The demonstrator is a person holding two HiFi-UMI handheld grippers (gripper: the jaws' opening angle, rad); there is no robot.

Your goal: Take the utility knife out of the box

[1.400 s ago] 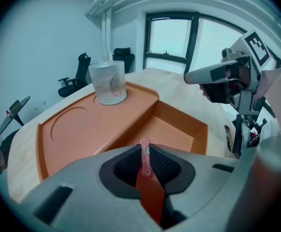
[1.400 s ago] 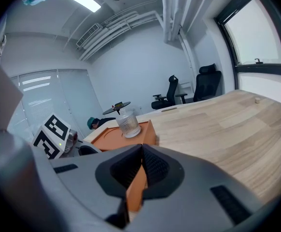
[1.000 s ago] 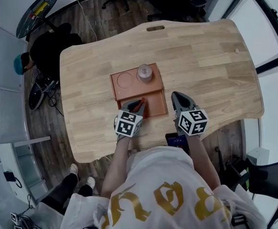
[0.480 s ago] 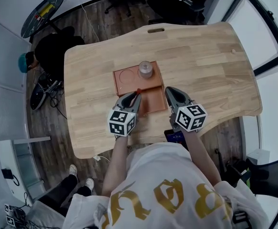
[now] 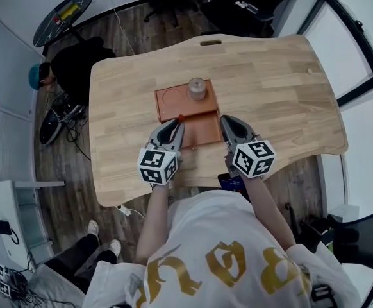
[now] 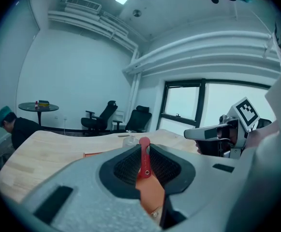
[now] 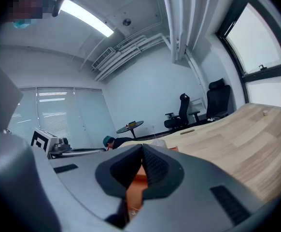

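Note:
A slim red utility knife stands upright between the jaws of my left gripper, which is shut on it. In the head view that gripper hovers over the near compartment of the orange-brown box, and the knife's red tip pokes out ahead of the jaws. My right gripper hangs beside the box's right edge. Its jaws meet with nothing between them. A round grey roll sits in the box's far right recess.
The box lies mid-way across a wooden table. A dark phone lies at the table's near edge. A person in black with a teal cap crouches left of the table. Office chairs stand beyond it.
Both grippers have risen from the box and drawn back towards me. The left one has lifted the red knife up out of the near compartment.

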